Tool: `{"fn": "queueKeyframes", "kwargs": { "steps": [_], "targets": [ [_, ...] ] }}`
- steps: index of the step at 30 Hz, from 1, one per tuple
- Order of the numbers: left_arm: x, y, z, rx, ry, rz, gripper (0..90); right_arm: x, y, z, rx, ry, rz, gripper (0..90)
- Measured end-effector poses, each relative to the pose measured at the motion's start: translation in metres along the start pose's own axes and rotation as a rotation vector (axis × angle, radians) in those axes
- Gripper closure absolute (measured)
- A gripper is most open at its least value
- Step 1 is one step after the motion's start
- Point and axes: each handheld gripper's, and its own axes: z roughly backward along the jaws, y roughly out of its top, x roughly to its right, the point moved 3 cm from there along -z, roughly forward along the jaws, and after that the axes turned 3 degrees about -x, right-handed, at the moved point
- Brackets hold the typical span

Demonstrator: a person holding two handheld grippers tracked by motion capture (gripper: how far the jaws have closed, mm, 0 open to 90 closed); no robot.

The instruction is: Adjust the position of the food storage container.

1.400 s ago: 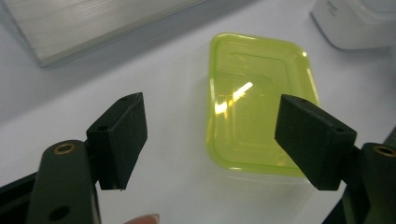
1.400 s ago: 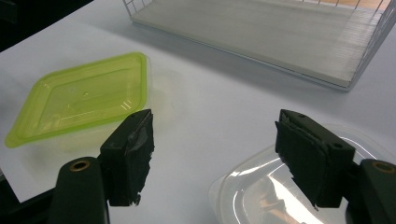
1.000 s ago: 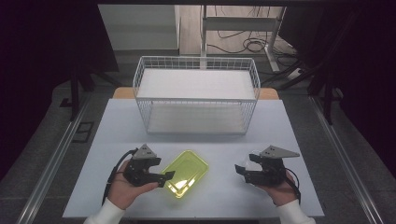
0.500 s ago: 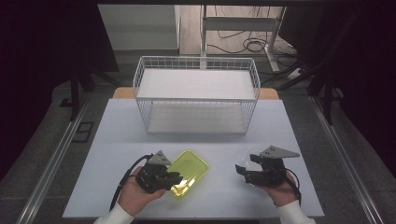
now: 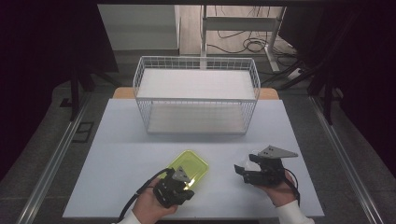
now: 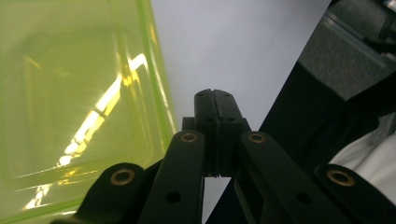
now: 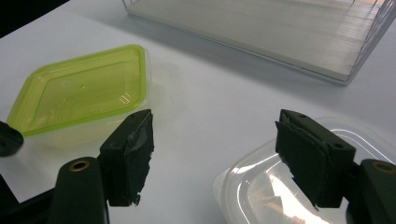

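Observation:
A yellow-green plastic container (image 5: pixel 189 165) with its lid on lies on the white table, at front centre. My left gripper (image 5: pixel 187 187) sits at its near edge. In the left gripper view the jaws (image 6: pixel 215 95) have just been closing and now meet with nothing between them, and the container's rim (image 6: pixel 161 93) lies just beside them. My right gripper (image 5: pixel 243 169) rests at the front right, open. In the right gripper view its jaws (image 7: pixel 215 123) stand wide apart over bare table. A clear plastic container (image 7: pixel 266 186) lies under the right-hand jaw, and the yellow-green container (image 7: pixel 84 88) is farther left.
A white wire basket (image 5: pixel 196 100) with a pale floor stands at the back middle of the table (image 5: pixel 116 154). Dark floor and metal rails run along both sides. Cables and a desk frame lie beyond the basket.
My left gripper has moved right and nearer to the person, up to the yellow-green container's near edge, and its jaws have gone from wide apart to shut. The right gripper has stayed still.

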Motion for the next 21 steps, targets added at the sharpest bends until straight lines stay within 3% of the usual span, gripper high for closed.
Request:
{"fn": "queueKeyframes", "kwargs": {
  "steps": [2,5,9,14,21],
  "targets": [
    [0.001,-0.001,-0.006,-0.019,-0.011,-0.002,89.5,0.000,0.000,0.000,0.001,-0.001,0.003,27.7],
    [0.004,-0.002,-0.015,-0.048,0.006,0.003,89.5,0.000,0.000,0.001,0.005,0.000,0.006,27.7],
    [0.002,-0.004,-0.017,-0.060,0.015,0.009,89.6,0.000,-0.001,0.000,0.003,-0.002,0.010,27.7],
    [-0.004,-0.006,-0.018,-0.072,-0.003,0.020,89.6,0.000,-0.001,0.001,0.003,-0.007,0.013,27.7],
    [-0.011,-0.010,-0.017,-0.096,0.042,0.022,89.6,0.001,-0.001,0.003,0.005,-0.013,0.011,27.7]
  ]
}}
